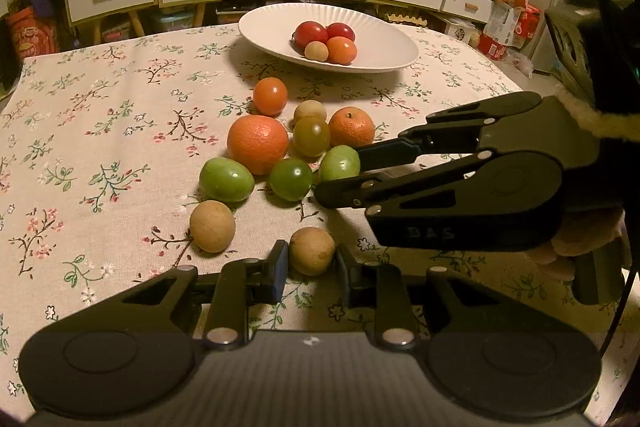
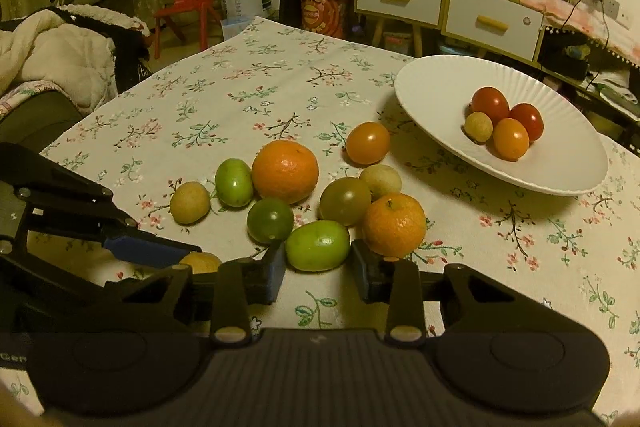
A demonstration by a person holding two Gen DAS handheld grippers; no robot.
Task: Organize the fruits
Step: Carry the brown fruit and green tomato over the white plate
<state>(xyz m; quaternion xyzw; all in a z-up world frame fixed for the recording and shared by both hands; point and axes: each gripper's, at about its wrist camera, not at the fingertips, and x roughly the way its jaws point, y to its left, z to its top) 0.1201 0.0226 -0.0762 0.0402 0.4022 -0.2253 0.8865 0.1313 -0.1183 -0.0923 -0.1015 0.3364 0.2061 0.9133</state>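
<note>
Left gripper (image 1: 311, 265): fingers closed in on a tan round fruit (image 1: 311, 251) resting on the flowered tablecloth (image 1: 100, 131). Both pads touch its sides; the fruit sits right at the fingertips, not deep in the jaws. Grip reads as firm.

Right gripper (image 2: 318, 263): fingers stand either side of a green oval fruit (image 2: 318, 245). Jaws nearly closed around it. The left pad looks to be touching the fruit; contact on the right pad is hard to judge at this angle, since a small orange (image 2: 394, 225) crowds that side. From the left wrist view the same gripper (image 1: 340, 179) reaches in from the right, its tips at this green fruit (image 1: 340, 163).

Loose pile on the cloth, between the grippers and the plate: a large orange (image 1: 258, 143), the small orange, an olive-brown tomato (image 1: 311, 136), a dark green tomato (image 1: 291, 179), another green oval fruit (image 1: 226, 179), a second tan fruit (image 1: 212, 226), a pale tan fruit (image 1: 309, 111) behind the olive tomato, and an orange-red tomato (image 1: 271, 96) nearest the plate.

White ribbed plate (image 1: 264, 27) at the far side of the table, apart from the pile. In it, bunched together and touching: two red tomatoes (image 1: 311, 33), one orange tomato (image 1: 341, 50), one small tan fruit (image 1: 316, 51).
</note>
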